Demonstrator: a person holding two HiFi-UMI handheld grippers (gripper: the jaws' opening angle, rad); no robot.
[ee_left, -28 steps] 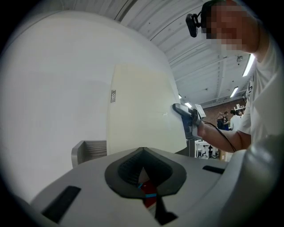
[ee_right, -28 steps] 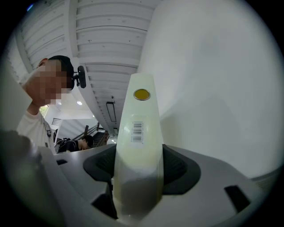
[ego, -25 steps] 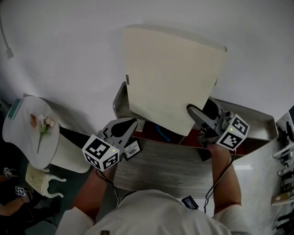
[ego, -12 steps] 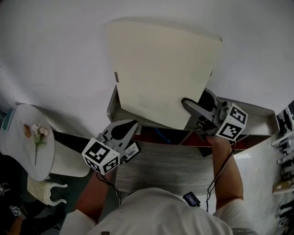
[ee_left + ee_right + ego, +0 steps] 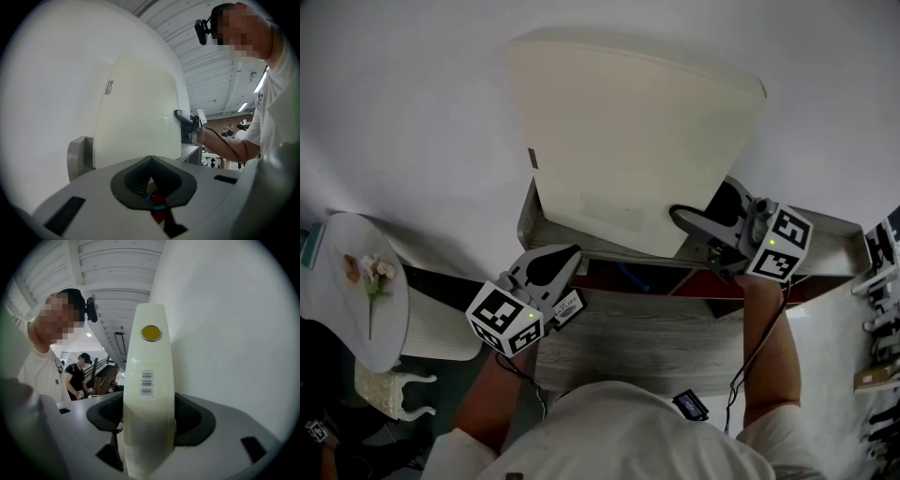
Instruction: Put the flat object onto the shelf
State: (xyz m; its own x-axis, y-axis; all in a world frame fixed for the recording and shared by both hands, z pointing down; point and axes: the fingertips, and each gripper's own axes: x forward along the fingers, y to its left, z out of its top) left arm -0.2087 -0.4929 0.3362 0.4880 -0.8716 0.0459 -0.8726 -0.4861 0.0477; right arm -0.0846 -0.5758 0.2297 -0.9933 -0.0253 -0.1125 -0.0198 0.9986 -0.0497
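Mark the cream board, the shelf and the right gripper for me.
cream board (image 5: 628, 141): head view, middle of its broad face.
shelf (image 5: 836, 246): head view, bare grey top plank at its right end.
right gripper (image 5: 684, 217): head view, at the fingers clamped on the cream board's edge.

We see the cream flat object upright, broad face toward us; the grey shelf lies at its six o'clock.
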